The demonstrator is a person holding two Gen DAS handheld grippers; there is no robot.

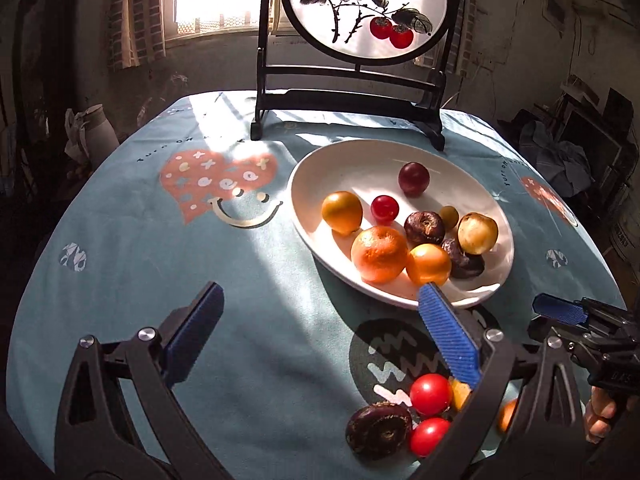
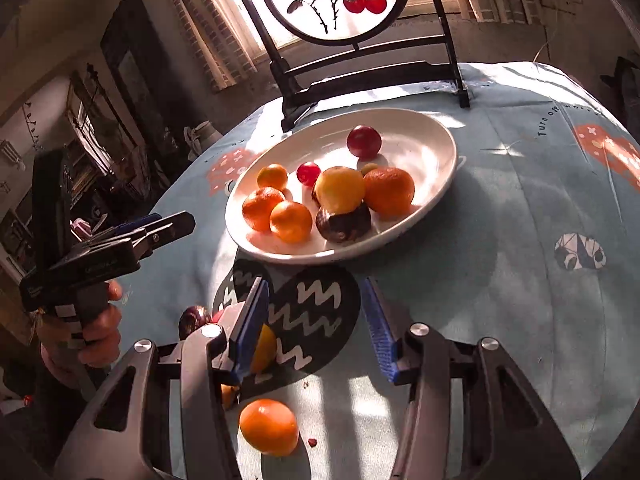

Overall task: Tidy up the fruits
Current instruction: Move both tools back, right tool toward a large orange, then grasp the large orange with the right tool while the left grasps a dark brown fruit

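Your right gripper (image 2: 316,328) hangs half open over the tablecloth (image 2: 500,280), nothing between the pads. Your left gripper (image 1: 320,320) is spread wide, also empty, its right-hand pad lying across the near rim of the white plate (image 1: 320,160).

Loose fruit just below your right jaws: an orange tangerine (image 2: 269,427) in front of the left finger, a yellow fruit (image 2: 264,348) partly hidden behind that pad. Further left, a dark wrinkled fruit (image 1: 378,426) and two red tomatoes (image 1: 430,394) beside it, all touching or nearly so.

Handling, judged:
- The tangerine looks light, with a slightly giving skin. It's round, so it'll roll; close on its widest middle, pads on opposite sides.
- It's near-spherical, no real long axis. I can't tell which way its stem end points.
- The tomatoes are smooth, slippery and thin-skinned; squeeze gently.
- The dark fruit looks shrivelled and soft, so grip it low on the sides.

The plate already holds a crowded pile near its front rim. The far half is open; drop there so nothing rolls off.
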